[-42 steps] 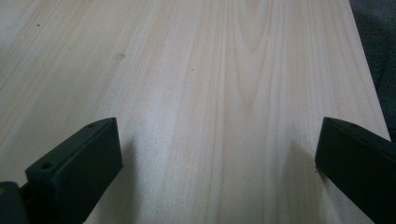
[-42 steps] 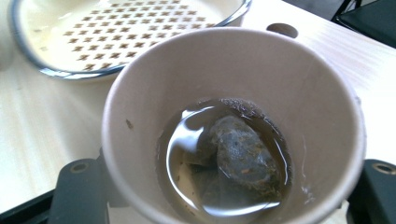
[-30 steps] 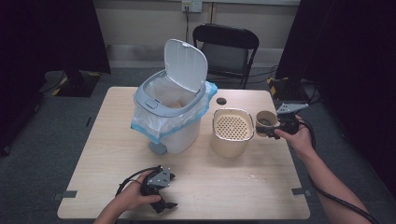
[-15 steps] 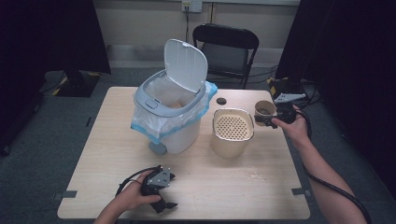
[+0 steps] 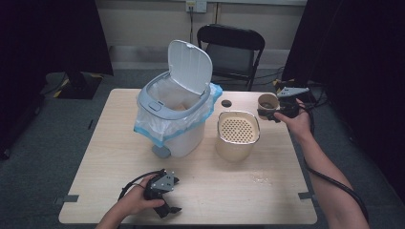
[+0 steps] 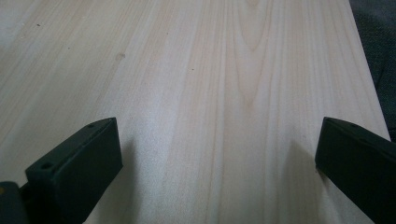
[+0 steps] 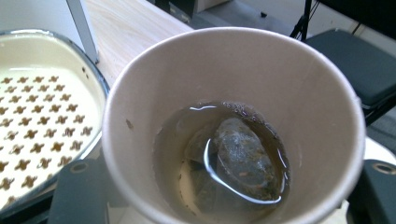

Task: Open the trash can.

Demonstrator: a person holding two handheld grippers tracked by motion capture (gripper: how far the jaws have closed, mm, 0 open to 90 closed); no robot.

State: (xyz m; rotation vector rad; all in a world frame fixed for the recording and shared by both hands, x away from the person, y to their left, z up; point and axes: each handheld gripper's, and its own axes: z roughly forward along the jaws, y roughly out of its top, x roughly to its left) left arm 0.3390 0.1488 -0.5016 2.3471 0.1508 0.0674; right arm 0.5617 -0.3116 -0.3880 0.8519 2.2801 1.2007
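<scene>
right gripper (image 5: 268,113) fingers clamping paper cup (image 7: 233,126), apparently

A paper cup with a wet tea bag

The brown paper cup (image 7: 233,126) stands upright, up off the worktop at the far right. A little brown tea and a soggy tea bag (image 7: 238,161) sit at its bottom.

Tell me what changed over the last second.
The right gripper, shut on the paper cup, carried it a little toward the strainer pot and the table's middle, slightly higher. In the right gripper view the cup holds liquid and a tea bag. The left gripper stayed resting open on the table; the bin with its lid up and the pot did not move.
</scene>
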